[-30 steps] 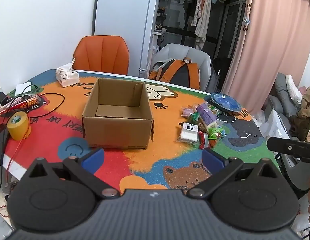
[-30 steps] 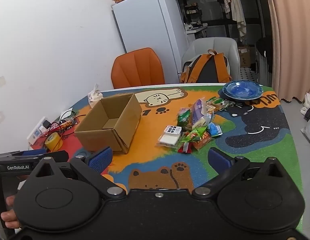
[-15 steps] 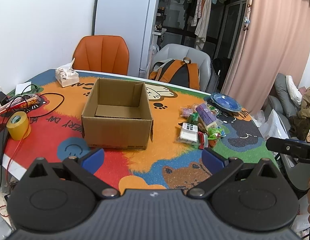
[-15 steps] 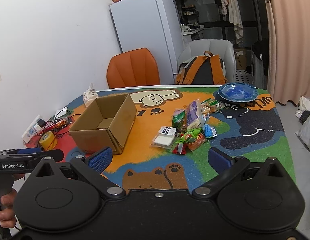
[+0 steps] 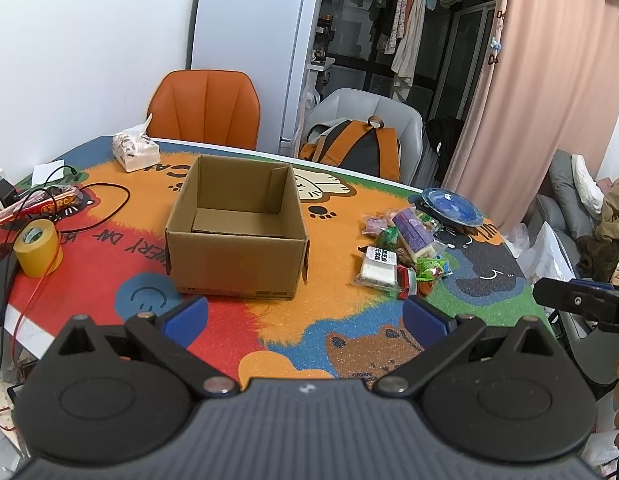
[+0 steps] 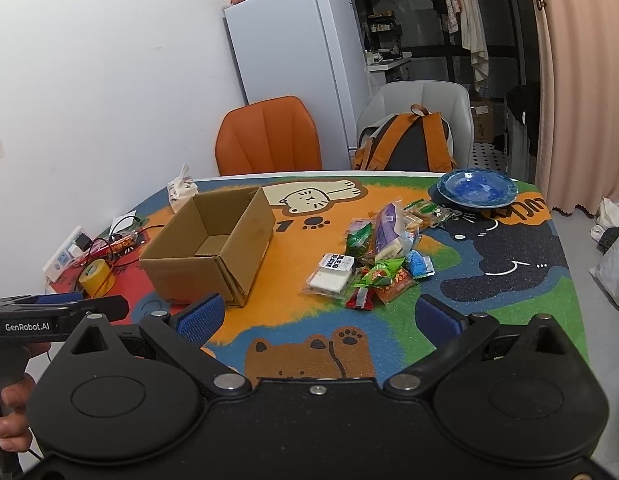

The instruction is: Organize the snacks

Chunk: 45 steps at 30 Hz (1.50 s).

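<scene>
An open, empty cardboard box [image 5: 237, 236] [image 6: 209, 246] stands on the colourful table mat. A pile of snack packets [image 5: 405, 248] [image 6: 381, 256] lies to its right, with a white packet [image 6: 331, 274] at the near edge and a purple packet [image 6: 385, 226] further back. My left gripper [image 5: 305, 316] is open and empty, held above the near table edge in front of the box. My right gripper [image 6: 317, 316] is open and empty, near the table edge in front of the snack pile.
A blue plate [image 6: 477, 188] sits behind the snacks. A yellow tape roll [image 5: 37, 248], cables, a power strip [image 6: 63, 256] and a tissue pack [image 5: 135, 152] are on the left. An orange chair [image 5: 207, 114] and a grey chair with a backpack [image 6: 409, 146] stand behind the table.
The right gripper's view has shifted slightly, with the table now a bit lower and nearer. The left gripper has barely moved. Both stay open.
</scene>
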Tool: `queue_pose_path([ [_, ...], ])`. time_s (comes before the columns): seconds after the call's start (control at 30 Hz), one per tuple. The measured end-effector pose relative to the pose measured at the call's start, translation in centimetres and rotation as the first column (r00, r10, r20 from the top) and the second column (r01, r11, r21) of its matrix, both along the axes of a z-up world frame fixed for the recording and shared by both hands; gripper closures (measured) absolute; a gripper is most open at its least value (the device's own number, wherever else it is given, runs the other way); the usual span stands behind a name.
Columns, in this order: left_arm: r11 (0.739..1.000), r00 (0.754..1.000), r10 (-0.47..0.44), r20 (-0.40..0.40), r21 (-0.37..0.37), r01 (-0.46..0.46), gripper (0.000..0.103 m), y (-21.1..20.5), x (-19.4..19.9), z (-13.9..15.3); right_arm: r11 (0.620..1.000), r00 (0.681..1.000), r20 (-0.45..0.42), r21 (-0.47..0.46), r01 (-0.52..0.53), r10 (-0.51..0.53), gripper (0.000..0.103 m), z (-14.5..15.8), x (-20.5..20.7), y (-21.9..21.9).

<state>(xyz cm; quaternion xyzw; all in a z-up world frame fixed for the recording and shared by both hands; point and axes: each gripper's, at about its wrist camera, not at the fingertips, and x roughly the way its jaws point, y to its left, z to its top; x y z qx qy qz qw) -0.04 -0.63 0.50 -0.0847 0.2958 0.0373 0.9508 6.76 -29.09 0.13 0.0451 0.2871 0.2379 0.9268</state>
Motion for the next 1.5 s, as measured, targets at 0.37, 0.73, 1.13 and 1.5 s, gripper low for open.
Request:
queue_pose_path([
  [0.37,1.000,1.000,-0.002,0.002,-0.004,0.002,0.000,0.0,-0.1,-0.1,1.000,1.000,0.004,-0.003,0.000,0.000,0.000,0.2,0.0,0.0],
  [0.73,1.000,1.000,-0.002,0.002,-0.005,0.002,0.000,0.0,-0.1,-0.1,1.000,1.000,0.003,-0.004,0.002,-0.002,0.000,0.2,0.0,0.0],
  [1.13,1.000,1.000,0.003,0.008,-0.005,-0.003,0.000,-0.3,0.0,-0.1,1.000,1.000,-0.001,-0.003,0.008,-0.008,0.000,0.0,0.4,-0.2],
  [1.5,1.000,1.000,-0.011,-0.001,0.029,0.011,0.000,-1.2,1.6,-0.2,1.000,1.000,-0.010,-0.009,-0.009,0.009,0.000,-1.2,1.3,-0.1],
])
